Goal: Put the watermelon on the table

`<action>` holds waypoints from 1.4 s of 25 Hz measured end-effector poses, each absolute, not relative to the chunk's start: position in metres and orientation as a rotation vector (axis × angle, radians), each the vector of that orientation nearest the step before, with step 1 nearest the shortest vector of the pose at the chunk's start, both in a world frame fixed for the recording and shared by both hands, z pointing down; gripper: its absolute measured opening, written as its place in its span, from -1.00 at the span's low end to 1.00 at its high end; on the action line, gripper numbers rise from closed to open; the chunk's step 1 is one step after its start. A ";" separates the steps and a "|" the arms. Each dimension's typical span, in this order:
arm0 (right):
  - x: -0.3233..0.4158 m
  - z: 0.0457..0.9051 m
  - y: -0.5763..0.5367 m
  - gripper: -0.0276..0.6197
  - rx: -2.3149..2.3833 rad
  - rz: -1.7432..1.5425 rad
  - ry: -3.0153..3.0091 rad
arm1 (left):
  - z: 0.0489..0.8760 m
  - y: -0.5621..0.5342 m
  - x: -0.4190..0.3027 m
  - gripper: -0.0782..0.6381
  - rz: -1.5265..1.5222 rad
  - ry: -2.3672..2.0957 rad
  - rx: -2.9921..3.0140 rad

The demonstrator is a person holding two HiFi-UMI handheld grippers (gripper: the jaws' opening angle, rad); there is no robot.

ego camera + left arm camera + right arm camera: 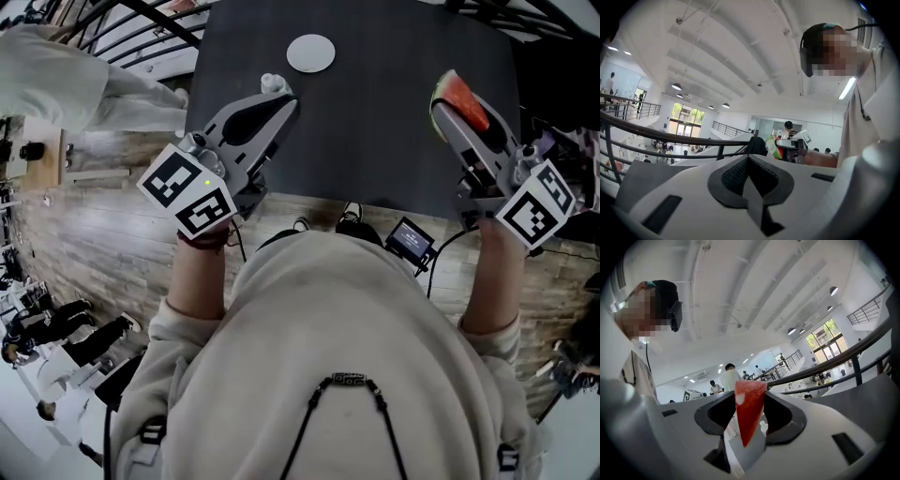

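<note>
The head camera looks steeply down from above the person's cream hooded top (347,347) onto the dark grey rectangular table (375,141). Each gripper camera sits close behind its own jaws, tilted up at the white beamed ceiling (740,56). The left gripper (749,158) view faces across to the right gripper (778,145), whose red watermelon wedge (749,408) fills the right gripper view's foreground. Both gripper views show the black metal railing (680,138).

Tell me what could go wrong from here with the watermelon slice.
1. The right claw pinches the watermelon slice only across its soft red flesh, so it may slip or tear while being lowered.
2. The slice hangs close to the right edge of the black table. If it is released there, it might land on the edge or fall off.
</note>
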State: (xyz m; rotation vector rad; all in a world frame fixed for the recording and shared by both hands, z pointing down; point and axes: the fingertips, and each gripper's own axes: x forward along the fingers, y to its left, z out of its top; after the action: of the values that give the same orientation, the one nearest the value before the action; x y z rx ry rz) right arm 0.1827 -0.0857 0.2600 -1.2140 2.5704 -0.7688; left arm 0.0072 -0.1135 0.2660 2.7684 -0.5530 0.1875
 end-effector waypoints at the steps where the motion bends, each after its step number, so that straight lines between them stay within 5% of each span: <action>1: 0.188 0.260 -0.085 -0.30 -1.217 -0.768 2.553 | 0.264 -0.115 0.008 -0.79 0.198 -0.554 2.770; 24: 0.208 0.241 -0.062 -0.30 -1.548 -0.702 2.388 | 0.262 -0.141 0.058 -0.79 0.224 -0.097 2.850; 35: 0.200 0.243 -0.090 -0.30 -1.527 -0.726 2.474 | 0.266 -0.158 0.033 -0.79 0.178 -0.243 2.801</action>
State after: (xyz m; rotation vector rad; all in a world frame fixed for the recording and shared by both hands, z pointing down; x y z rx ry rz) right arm 0.1998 -0.0895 0.2426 -1.5265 2.4740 -0.7261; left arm 0.0329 -0.1583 0.2664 2.8007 -0.2434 0.1779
